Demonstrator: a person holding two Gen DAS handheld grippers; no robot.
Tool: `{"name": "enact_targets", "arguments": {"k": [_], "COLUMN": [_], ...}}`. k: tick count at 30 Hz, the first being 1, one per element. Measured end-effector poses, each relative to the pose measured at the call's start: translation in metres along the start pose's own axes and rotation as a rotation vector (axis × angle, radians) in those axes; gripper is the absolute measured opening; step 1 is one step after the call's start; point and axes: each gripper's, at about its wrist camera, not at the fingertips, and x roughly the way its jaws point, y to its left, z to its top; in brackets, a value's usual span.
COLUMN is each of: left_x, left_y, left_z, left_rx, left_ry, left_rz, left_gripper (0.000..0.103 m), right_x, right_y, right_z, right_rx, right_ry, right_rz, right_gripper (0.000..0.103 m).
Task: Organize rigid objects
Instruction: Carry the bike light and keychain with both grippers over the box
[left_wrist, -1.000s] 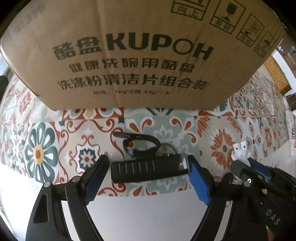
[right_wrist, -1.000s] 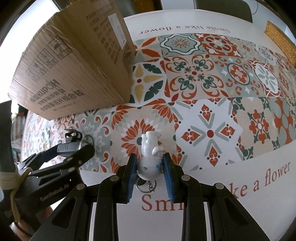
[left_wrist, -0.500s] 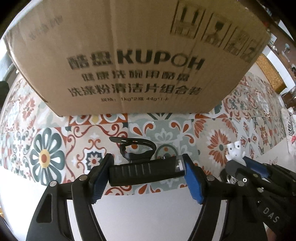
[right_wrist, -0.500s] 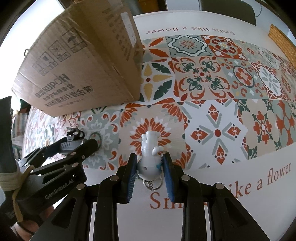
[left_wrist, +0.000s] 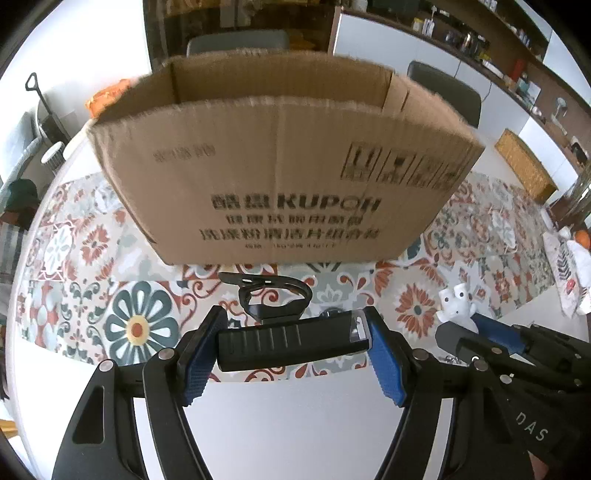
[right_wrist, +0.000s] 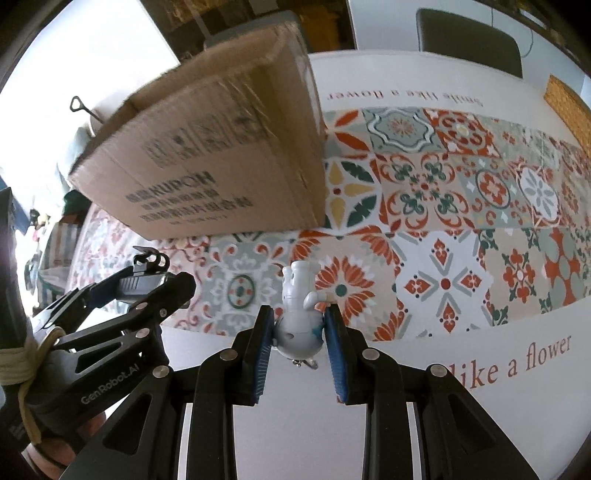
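Between your left gripper's blue pads sits a black bike light, held crosswise by its two ends, its clear lens end against the right-hand pad. The fingers are spread fairly wide, closed only as far as the light's length allows. A black strap mount loops off the light's far side, toward the cardboard box.

That box is your landmark: it stands on the patterned tablecloth with its top open, printed face toward you, and its inside is not visible from either camera. You hold the bike light in front of that printed face, near the box's base and clear of the cloth.

Your right gripper has its fingers drawn close together, pinching a small white figurine by its round body. The figurine's head points away from you, toward the box's near right corner. A metal ring hangs beneath it. It sits to the right of the box's printed face, beside your left gripper, above the cloth's edge where the tiles give way to white.
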Motion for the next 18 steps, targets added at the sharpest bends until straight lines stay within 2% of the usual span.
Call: {"name": "enact_targets", "arguments": {"k": [18], "left_x": [-0.078], "left_y": [0.028], "left_z": [0.016], "left_rx": [-0.030], "left_ry": [-0.155], "left_rz": [0.017], "left_gripper": [0.073], "right_x": [-0.059], "right_y": [0.039], "right_z": [0.015], "right_rx": [-0.068], "right_ry": [-0.141], "right_rz": [0.052], "right_gripper": [0.029]}}
